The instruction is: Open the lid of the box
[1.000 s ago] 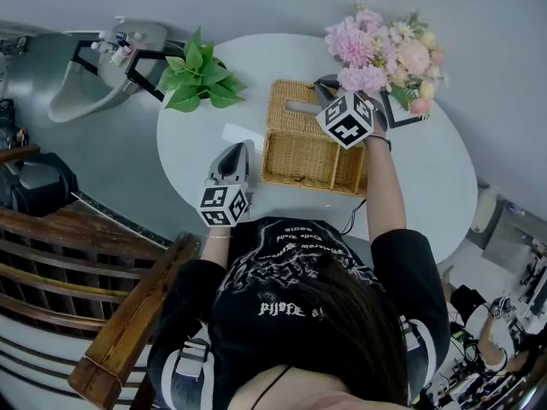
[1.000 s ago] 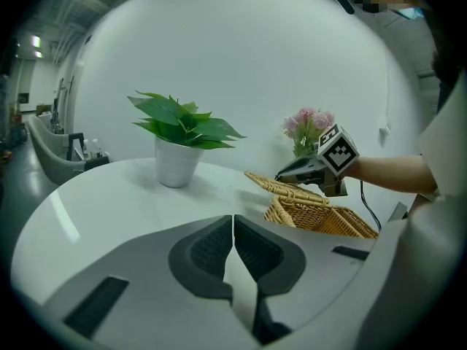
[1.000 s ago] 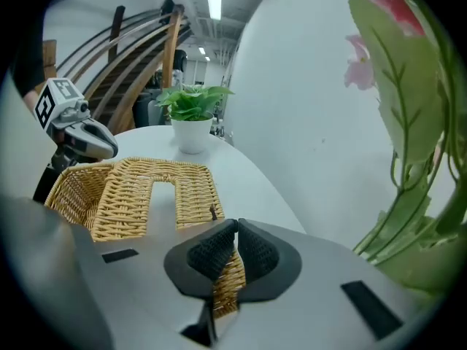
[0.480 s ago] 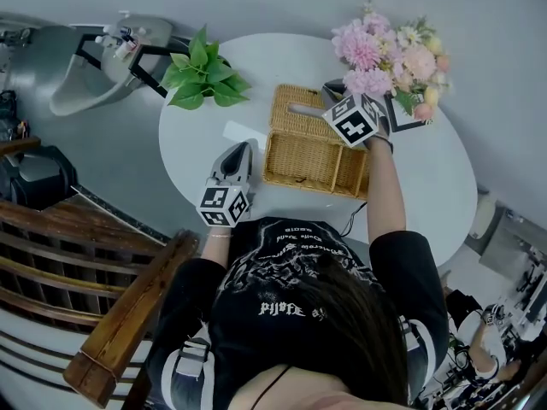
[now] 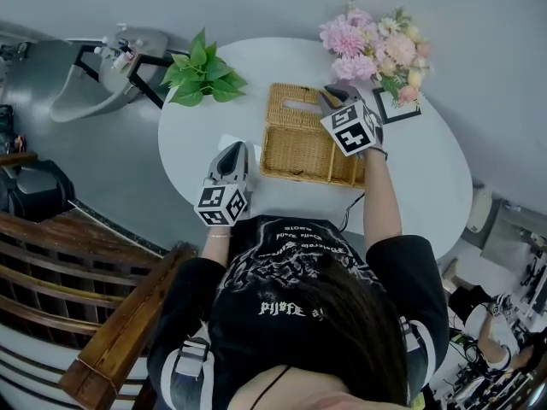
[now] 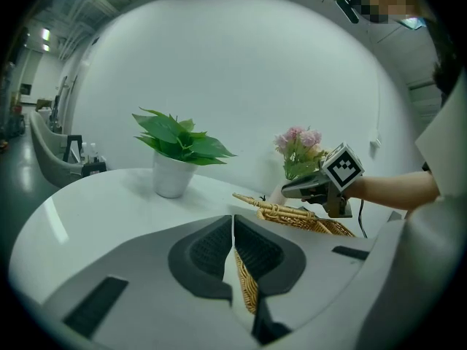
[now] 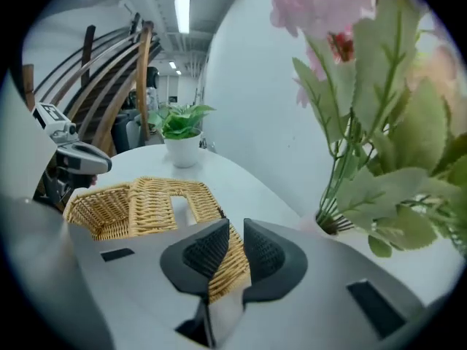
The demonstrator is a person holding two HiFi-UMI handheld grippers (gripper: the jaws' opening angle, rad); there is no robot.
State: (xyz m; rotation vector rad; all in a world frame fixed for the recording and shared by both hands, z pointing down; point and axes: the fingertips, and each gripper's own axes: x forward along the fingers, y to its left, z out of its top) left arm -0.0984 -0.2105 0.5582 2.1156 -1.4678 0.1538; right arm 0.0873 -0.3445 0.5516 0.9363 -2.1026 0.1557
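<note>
- Change, right gripper (image 5: 332, 95): against the view of a second ago it sits a little nearer along the far right corner of the rectangular honey-coloured woven wicker box (image 5: 308, 156). More of the dark picture frame (image 5: 395, 108) under the pink flower bouquet (image 5: 372, 41) now shows.
- Change, flat wicker lid with an oblong slot (image 5: 295, 101): little visible difference; it is raised along the box's far side as before, with the open basket body showing on the near side.
- Meaning for the task: the lid looks already lifted off the box mouth. In my judgement, only swinging it fully back or letting it go remains.
- Right gripper's jaws: nearly together, pinching the lid's right edge; the right gripper view shows wicker running in between the ribbed pads.
- Right arm: stretched out straight from the shoulder over the round white table (image 5: 410, 186), with the marker cube uppermost.
- Left gripper (image 5: 233, 148): unmoved, low over the table just left of the box's near left corner and pointing far. Its jaws are pressed together on nothing.
- Left arm: tucked close to the body.
- Bystander: a green leafy plant in a white pot (image 5: 198, 75), far left on the table.
</note>
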